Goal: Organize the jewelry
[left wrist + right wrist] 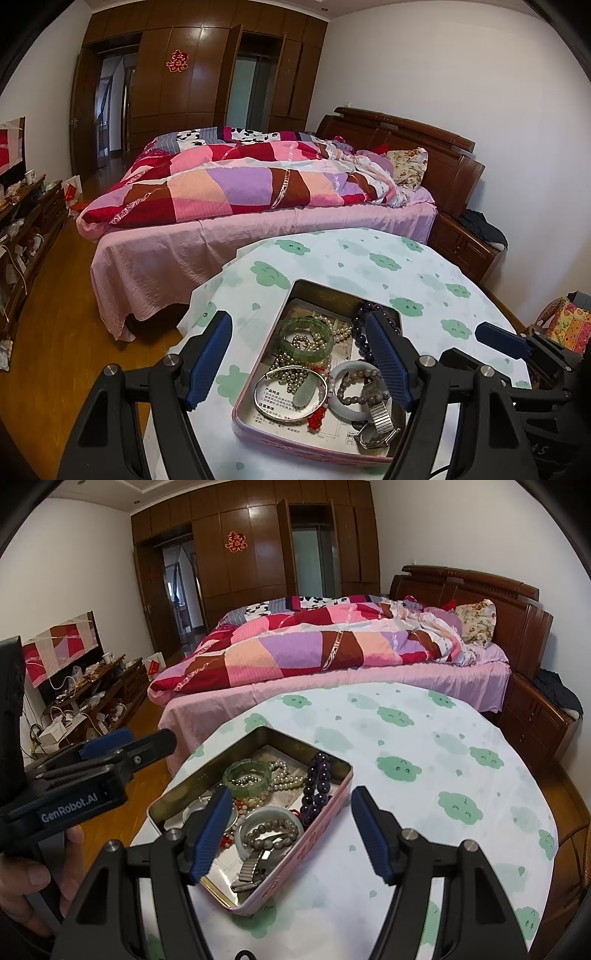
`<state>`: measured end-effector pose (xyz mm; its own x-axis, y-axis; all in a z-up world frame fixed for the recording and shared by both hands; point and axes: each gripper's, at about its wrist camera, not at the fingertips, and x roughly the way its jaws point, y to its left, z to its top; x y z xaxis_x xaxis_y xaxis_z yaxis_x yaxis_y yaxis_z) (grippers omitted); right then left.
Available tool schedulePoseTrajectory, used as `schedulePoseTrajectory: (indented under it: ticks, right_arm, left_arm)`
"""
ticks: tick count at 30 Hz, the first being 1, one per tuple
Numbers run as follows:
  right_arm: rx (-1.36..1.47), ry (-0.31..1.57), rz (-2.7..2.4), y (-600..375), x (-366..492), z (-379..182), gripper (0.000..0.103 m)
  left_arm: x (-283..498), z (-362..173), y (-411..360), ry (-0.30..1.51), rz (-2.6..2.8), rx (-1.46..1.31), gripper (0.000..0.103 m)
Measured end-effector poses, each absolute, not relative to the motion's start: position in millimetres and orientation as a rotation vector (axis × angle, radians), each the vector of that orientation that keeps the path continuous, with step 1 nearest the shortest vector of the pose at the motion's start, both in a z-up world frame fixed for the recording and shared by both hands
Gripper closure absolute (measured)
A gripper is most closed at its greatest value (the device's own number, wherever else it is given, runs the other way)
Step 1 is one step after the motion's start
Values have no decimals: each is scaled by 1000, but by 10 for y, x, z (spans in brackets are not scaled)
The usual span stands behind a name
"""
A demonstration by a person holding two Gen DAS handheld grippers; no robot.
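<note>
A pink metal tin [258,432] [317,834] sits on the round table and holds mixed jewelry. Inside are a green jade bangle [306,338] [246,775], a dark purple bead bracelet [360,325] [317,786], a silver bangle [266,404], a pale bangle [345,406] [266,818], pearl strands and a metal watch [380,417] [255,867]. My left gripper [301,360] is open above the tin, its fingers either side of the jewelry. My right gripper [286,834] is open over the tin's near right corner, empty.
The table wears a white cloth with green clouds [369,258] [424,768]. A bed with a patchwork quilt [240,184] [332,646] stands just beyond. A cluttered low cabinet [92,698] lines the left wall. A wooden nightstand [465,240] is at the right.
</note>
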<state>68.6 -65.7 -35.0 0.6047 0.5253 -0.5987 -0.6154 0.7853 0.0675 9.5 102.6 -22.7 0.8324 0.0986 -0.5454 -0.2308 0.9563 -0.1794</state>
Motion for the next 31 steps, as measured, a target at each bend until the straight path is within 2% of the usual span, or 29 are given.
schedulePoseTrajectory:
  ticks: [31]
  right_arm:
    - [-155, 652, 659, -675, 620, -476, 32]
  left_arm:
    - [136, -305, 1112, 590, 263, -228, 28]
